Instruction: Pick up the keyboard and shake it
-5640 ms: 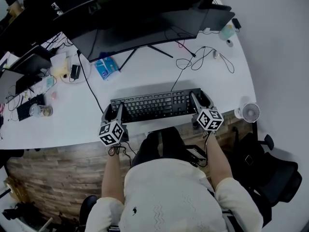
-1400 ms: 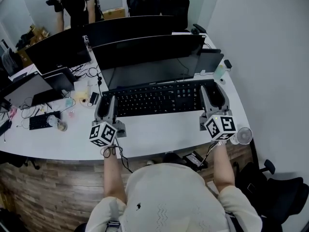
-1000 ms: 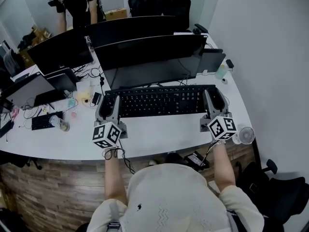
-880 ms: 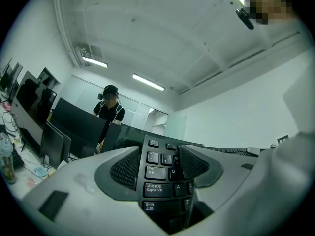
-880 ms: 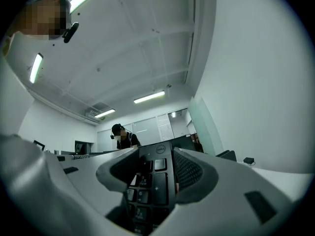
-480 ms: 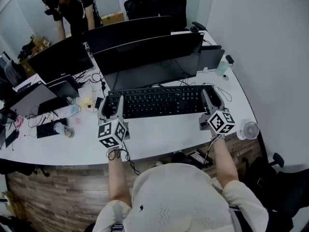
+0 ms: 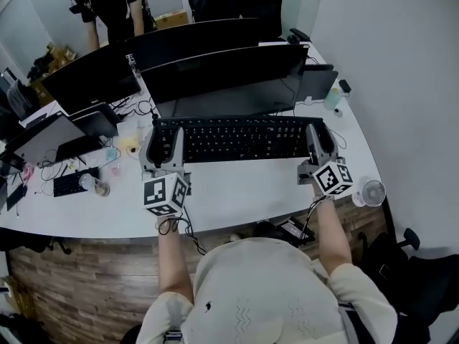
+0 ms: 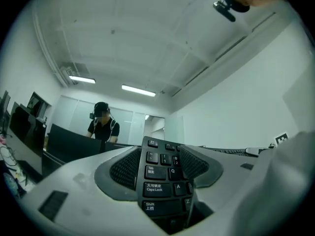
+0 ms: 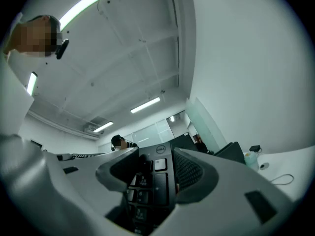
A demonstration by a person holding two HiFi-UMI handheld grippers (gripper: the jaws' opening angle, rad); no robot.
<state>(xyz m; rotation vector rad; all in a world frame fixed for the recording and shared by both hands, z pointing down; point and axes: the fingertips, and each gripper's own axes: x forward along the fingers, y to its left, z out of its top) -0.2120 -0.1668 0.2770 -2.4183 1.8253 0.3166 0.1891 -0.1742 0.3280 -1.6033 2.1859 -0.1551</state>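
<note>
A black keyboard (image 7: 240,138) hangs lifted above the white desk (image 7: 237,192), held level between both grippers. My left gripper (image 7: 164,147) is shut on its left end; in the left gripper view the Tab and Caps Lock keys of the keyboard (image 8: 160,173) sit clamped between the jaws of the left gripper (image 8: 158,166). My right gripper (image 7: 318,142) is shut on the right end, where the numpad end of the keyboard (image 9: 152,181) is pinched by the right gripper (image 9: 152,173). Both gripper views tilt up toward the ceiling.
Wide dark monitors (image 7: 222,77) stand right behind the keyboard. A small white fan (image 7: 371,192) sits at the desk's right edge, a bottle (image 7: 330,99) at the far right. Cables, a second keyboard (image 7: 68,181) and clutter lie at the left. A person (image 7: 107,6) stands beyond the monitors.
The keyboard was lifted from the desk's near edge into the air. Over the last second it dipped slightly and has now risen again toward the monitors, with both grippers still clamped.
</note>
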